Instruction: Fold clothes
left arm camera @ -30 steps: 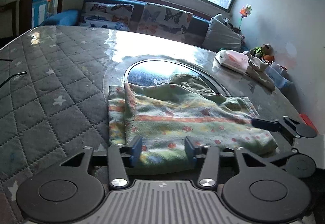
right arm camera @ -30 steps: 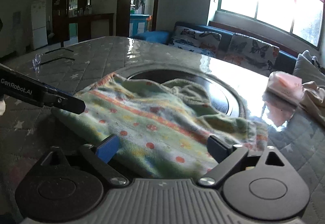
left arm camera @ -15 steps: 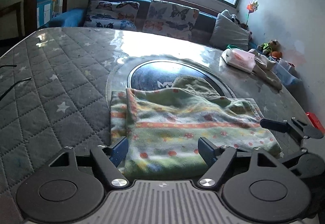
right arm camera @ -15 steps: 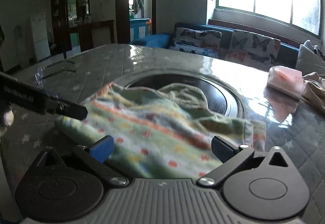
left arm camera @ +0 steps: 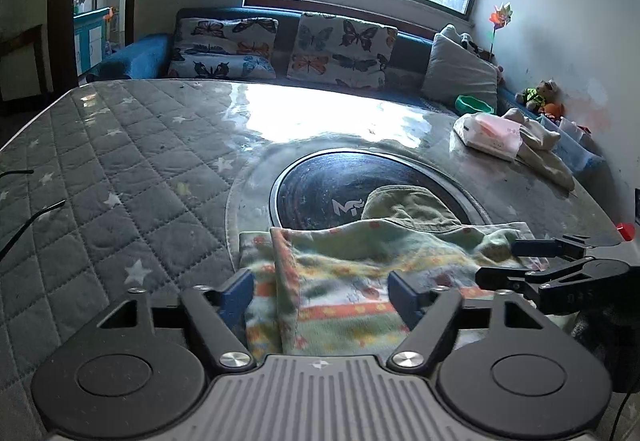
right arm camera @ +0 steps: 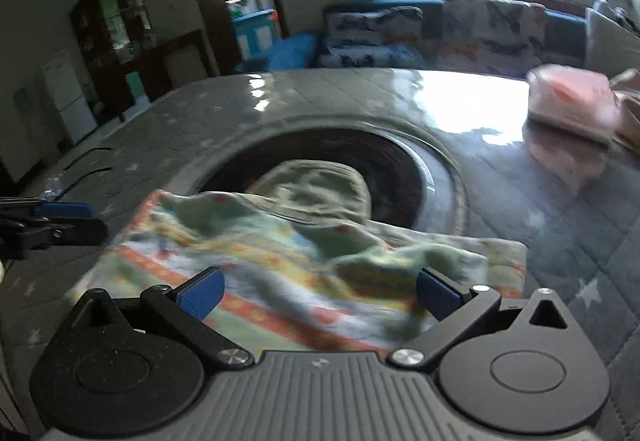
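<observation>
Garment (left arm camera: 352, 281) folded, long axis crosswise, hood toward sofa. Left jaws closing, cloth between, unpinched; right jaws spread.

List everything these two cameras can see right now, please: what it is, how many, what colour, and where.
Folded fleece garment with a hood: one, pale green with orange stripes and dots, at the table's near edge, its hood over the dark disc.
Round dark glass disc: one, black, set in the table's middle.
Quilted star-print table cover: one, grey, under a clear glossy sheet.
Soft pink packet: one, pink and white, far right of the table.
Beige cloth: one, beside the packet.
Butterfly cushions: two, on the blue sofa under the window.
Grey pillow: one, on the sofa's right end.
Pinwheel: one, orange and green, by the right wall.
Left gripper: black with blue pads, jaws closing, straddling the garment's near edge.
Right gripper: the same, jaws apart.
</observation>
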Motion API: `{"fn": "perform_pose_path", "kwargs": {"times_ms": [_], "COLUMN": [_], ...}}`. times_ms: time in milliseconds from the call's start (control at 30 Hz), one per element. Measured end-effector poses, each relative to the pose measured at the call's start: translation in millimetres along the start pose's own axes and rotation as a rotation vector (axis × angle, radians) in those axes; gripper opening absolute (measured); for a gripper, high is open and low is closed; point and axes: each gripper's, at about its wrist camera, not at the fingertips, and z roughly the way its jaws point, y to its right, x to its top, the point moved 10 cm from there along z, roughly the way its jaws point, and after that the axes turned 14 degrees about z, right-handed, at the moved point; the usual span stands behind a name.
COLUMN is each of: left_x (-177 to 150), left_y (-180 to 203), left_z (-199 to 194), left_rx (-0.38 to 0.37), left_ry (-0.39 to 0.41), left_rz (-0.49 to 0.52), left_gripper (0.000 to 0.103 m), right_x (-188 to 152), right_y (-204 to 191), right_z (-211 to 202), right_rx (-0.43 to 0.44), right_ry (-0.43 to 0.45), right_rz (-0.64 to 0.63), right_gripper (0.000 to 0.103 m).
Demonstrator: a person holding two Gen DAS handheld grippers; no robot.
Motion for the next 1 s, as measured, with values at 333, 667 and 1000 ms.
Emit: {"fn": "perform_pose_path", "kwargs": {"times_ms": [333, 667, 1000], "left_x": [12.5, 7.1, 8.4], "left_y": [-2.5, -9.1, -9.6], "left_z": [43.4, 70.2, 70.3], "left_rx": [-0.019, -0.005, -0.008], "left_ry": [-0.031, -0.073, -0.076], "left_rz": [0.01, 0.007, 0.001], "left_gripper": [0.034, 0.02, 0.02], "right_x": [9.7, 17.0, 12.1], "right_y": [-8.0, 11.9, -8.5], "right_z": [1.5, 17.8, 19.9], "right_rx": [0.104, 0.111, 0.147], "right_ry": [-0.002, -0.018, -0.043], "right_rz": [0.012, 0.093, 0.041], "right_gripper": [0.103, 0.103, 0.103]}}
